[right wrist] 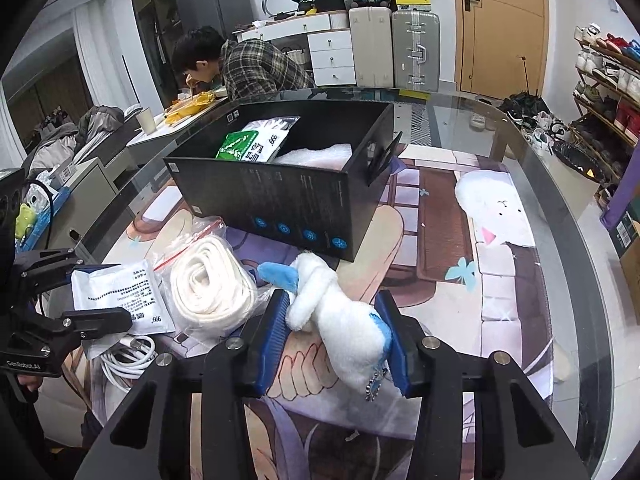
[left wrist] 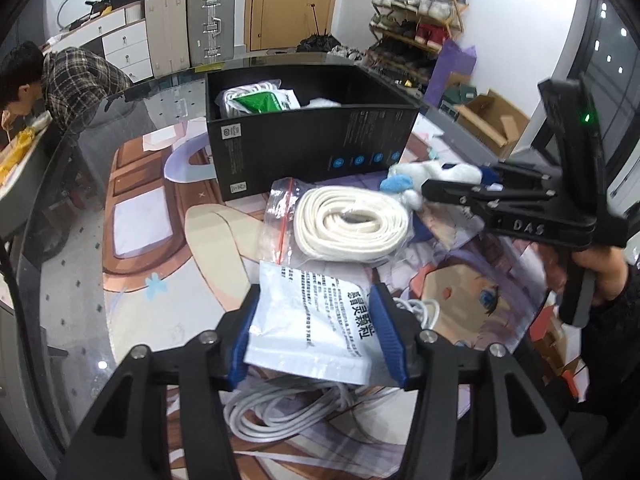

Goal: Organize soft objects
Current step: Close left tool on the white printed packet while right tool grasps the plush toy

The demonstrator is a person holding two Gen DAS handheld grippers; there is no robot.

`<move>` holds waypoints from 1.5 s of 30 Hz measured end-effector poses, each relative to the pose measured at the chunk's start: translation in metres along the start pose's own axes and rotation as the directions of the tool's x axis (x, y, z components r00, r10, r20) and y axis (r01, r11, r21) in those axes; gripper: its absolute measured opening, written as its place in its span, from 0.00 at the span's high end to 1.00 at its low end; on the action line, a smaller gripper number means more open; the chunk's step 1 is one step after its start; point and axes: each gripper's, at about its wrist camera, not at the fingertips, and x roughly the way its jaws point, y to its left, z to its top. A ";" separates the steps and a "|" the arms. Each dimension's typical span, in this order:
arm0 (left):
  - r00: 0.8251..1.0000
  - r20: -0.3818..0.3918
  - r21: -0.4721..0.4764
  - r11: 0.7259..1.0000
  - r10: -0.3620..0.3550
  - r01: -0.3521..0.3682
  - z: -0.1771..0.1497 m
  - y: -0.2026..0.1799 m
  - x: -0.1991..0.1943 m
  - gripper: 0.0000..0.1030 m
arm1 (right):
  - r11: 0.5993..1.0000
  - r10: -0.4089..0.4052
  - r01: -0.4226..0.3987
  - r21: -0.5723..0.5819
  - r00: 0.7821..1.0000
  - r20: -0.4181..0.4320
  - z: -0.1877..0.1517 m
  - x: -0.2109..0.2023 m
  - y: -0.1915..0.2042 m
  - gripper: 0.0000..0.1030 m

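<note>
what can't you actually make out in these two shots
- Box contents: in both views its near wall hides everything below the packets on top.
- White cable: left wrist view, packet and left gripper cover part of it.
- Packet print: too small to read in either view.
- Plush grip: right gripper pads flank it; clamping unclear.

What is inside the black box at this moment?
Inside the black box lie a green and white packet and something white and soft beside it. The front wall hides the bottom, so anything lower cannot be seen.
</note>
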 end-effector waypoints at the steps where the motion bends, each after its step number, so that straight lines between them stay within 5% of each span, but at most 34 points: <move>1: 1.000 -0.008 0.014 1.000 0.018 -0.018 -0.001 -0.002 0.002 0.34 | 1.000 0.001 -0.001 -0.001 1.000 -0.001 0.000 0.000 0.001 0.57; 4: 0.999 -0.019 0.036 0.998 0.045 -0.045 -0.002 -0.004 0.007 0.23 | 1.000 0.002 -0.002 0.001 1.000 0.000 0.000 0.000 0.000 0.57; 8: 0.999 -0.024 0.042 0.999 0.024 -0.023 -0.003 -0.004 0.011 0.23 | 1.000 0.002 -0.002 0.000 1.000 -0.001 0.000 0.000 0.001 0.57; 12: 0.999 -0.039 0.021 1.000 -0.005 0.006 -0.003 -0.002 0.015 0.37 | 1.000 0.005 -0.005 0.001 1.000 -0.001 0.000 0.000 0.000 0.57; 27: 1.000 0.020 0.014 1.000 -0.001 0.001 -0.001 0.003 -0.006 0.44 | 1.000 0.016 -0.016 0.000 1.000 0.026 -0.001 -0.006 0.002 0.57; 29: 1.000 0.019 0.015 1.000 -0.003 0.003 -0.001 0.003 -0.007 0.56 | 1.000 0.019 -0.019 -0.002 0.999 0.028 -0.001 -0.007 0.001 0.57; 32: 1.000 0.017 0.024 1.000 0.004 -0.005 -0.001 0.002 -0.007 0.56 | 1.000 0.019 -0.019 -0.003 0.999 0.026 -0.002 -0.007 0.001 0.57; 37: 1.000 0.008 0.024 1.000 0.016 -0.016 -0.002 0.002 -0.004 0.55 | 1.000 0.021 -0.021 -0.003 0.999 0.025 -0.002 -0.008 0.001 0.57; 40: 1.000 -0.009 0.040 0.999 0.023 -0.023 -0.004 -0.001 0.000 0.35 | 1.000 0.022 -0.022 -0.005 0.999 0.024 -0.003 -0.008 0.001 0.57; 45: 0.999 -0.029 0.051 0.999 0.016 -0.015 -0.006 -0.003 0.008 0.35 | 1.000 0.021 -0.021 -0.003 1.000 0.021 -0.004 -0.007 0.000 0.57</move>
